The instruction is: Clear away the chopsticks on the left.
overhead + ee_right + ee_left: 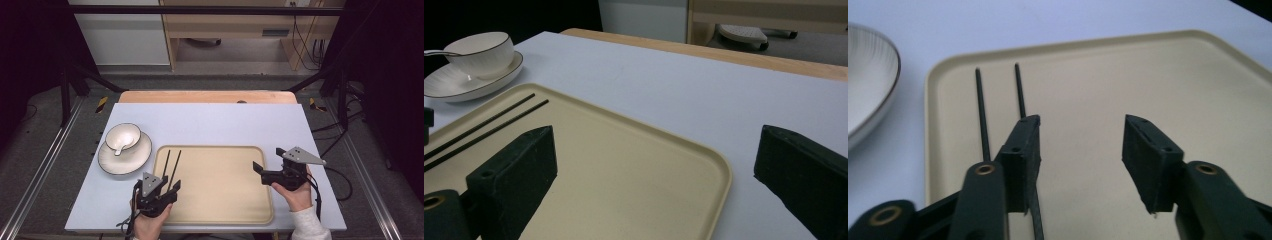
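Left gripper [167, 189]: held in the person's left hand at the near edge of the table, over the near left corner of the tray; its jaws are spread to a moderate gap with nothing gripped between them.
Chopsticks [171, 165]: two thin black sticks are laid side by side on the tray, close to its left rim, their far tips pointed toward the tray's far left corner. In the left gripper view the chopsticks [982, 112] are seen just beside the left jaw, one of them passed under it; whether the jaw is touched by that stick cannot be told, as the contact is hidden.
Right gripper [262, 168]: held in the person's right hand over the right rim of the tray, toward the right edge of the table; the jaws are opened wide and are empty. In the right gripper view one jaw is seen above the tray and the other above the bare table beyond the rim.
Tray [225, 200]: a beige rectangular tray is set at the middle of the near edge of the table, with the chopsticks as its sole load.
Table [210, 122]: a pale lilac-grey top, with a wooden strip shown along its far edge.
Plate [107, 162]: a white plate is placed near the left edge of the table, just beside the tray's far left corner.
Bowl [124, 134]: a white bowl is rested on the plate.
Spoon [120, 146]: a white spoon is laid in the bowl, its handle leaned over the near rim.
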Action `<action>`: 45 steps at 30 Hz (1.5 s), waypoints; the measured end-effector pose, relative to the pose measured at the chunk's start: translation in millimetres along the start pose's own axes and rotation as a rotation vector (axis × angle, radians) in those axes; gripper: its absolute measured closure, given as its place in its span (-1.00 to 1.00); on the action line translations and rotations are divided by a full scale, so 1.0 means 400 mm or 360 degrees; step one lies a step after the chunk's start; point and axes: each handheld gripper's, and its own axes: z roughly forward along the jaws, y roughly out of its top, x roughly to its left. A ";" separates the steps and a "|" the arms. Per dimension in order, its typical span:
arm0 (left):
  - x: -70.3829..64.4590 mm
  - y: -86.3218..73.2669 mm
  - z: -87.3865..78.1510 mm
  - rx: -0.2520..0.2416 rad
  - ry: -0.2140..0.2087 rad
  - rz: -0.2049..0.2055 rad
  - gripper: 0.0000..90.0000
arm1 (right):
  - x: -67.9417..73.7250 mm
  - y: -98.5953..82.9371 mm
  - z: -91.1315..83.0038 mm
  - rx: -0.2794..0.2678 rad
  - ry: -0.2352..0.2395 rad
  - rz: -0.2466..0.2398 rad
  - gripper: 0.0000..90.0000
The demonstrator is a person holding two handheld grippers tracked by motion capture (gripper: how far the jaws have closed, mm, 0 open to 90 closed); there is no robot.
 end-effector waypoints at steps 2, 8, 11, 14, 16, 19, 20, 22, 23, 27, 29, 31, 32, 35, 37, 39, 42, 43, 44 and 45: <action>0.003 0.020 -0.004 -0.0015 -0.0049 0.0047 -0.04 | -0.001 0.001 -0.002 -0.0003 0.0002 -0.0005 -0.92; 0.021 0.075 -0.013 -0.0051 -0.0097 0.0161 -0.32 | -0.003 0.000 -0.002 -0.0002 -0.0001 0.0002 -0.92; 0.038 0.096 -0.019 -0.0053 -0.0144 0.0185 -0.42 | -0.003 0.000 -0.003 -0.0003 -0.0002 0.0001 -0.92; 0.054 0.106 -0.025 -0.0035 -0.0161 0.0214 -0.48 | -0.003 0.001 -0.004 -0.0007 -0.0002 0.0001 -0.92; 0.065 0.105 -0.032 -0.0023 -0.0175 0.0256 -0.53 | -0.003 0.001 -0.005 -0.0012 0.0001 0.0004 -0.92; 0.084 0.094 -0.043 -0.0025 -0.0184 0.0291 -0.60 | -0.005 0.002 -0.006 -0.0022 -0.0005 -0.0005 -0.93; 0.092 0.089 -0.047 -0.0028 -0.0203 0.0282 -0.62 | -0.006 0.002 -0.006 -0.0024 -0.0009 -0.0007 -0.93; 0.108 0.082 -0.056 -0.0043 -0.0223 0.0263 -0.64 | -0.007 0.001 -0.008 -0.0025 -0.0020 0.0002 -0.93; 0.115 0.080 -0.061 -0.0052 -0.0219 0.0253 -0.66 | -0.008 0.001 -0.008 -0.0028 -0.0025 0.0002 -0.94; 0.140 0.072 -0.078 -0.0078 -0.0208 0.0235 -0.71 | -0.012 -0.001 -0.009 -0.0030 -0.0032 0.0002 -0.94; 0.149 0.064 -0.083 -0.0098 -0.0214 0.0217 -0.73 | -0.011 -0.001 -0.009 -0.0028 -0.0033 0.0006 -0.94; 0.159 0.055 -0.088 -0.0107 -0.0223 0.0221 -0.77 | -0.010 -0.001 -0.009 -0.0025 -0.0032 0.0005 -0.94; 0.163 0.050 -0.089 -0.0116 -0.0229 0.0215 -0.77 | -0.010 -0.001 -0.009 -0.0034 -0.0031 0.0006 -0.94; 0.175 0.039 -0.089 -0.0104 -0.0231 0.0220 -0.78 | -0.012 -0.001 -0.011 -0.0036 -0.0033 -0.0007 -0.94; 0.181 0.035 -0.089 -0.0106 -0.0226 0.0209 -0.78 | -0.014 -0.004 -0.011 -0.0031 -0.0035 -0.0004 -0.94; 0.188 0.032 -0.091 -0.0115 -0.0231 0.0210 -0.78 | -0.015 -0.005 -0.012 -0.0030 -0.0037 -0.0005 -0.94; 0.199 0.029 -0.092 -0.0121 -0.0228 0.0194 -0.78 | -0.018 -0.006 -0.013 -0.0032 -0.0038 -0.0006 -0.94; 0.202 0.028 -0.092 -0.0123 -0.0223 0.0190 -0.78 | -0.019 -0.006 -0.013 -0.0033 -0.0040 -0.0004 -0.94; 0.205 0.027 -0.092 -0.0130 -0.0222 0.0182 -0.78 | -0.019 -0.006 -0.013 -0.0033 -0.0041 -0.0005 -0.94; 0.207 0.027 -0.092 -0.0131 -0.0218 0.0172 -0.78 | -0.019 -0.006 -0.013 -0.0032 -0.0041 -0.0006 -0.94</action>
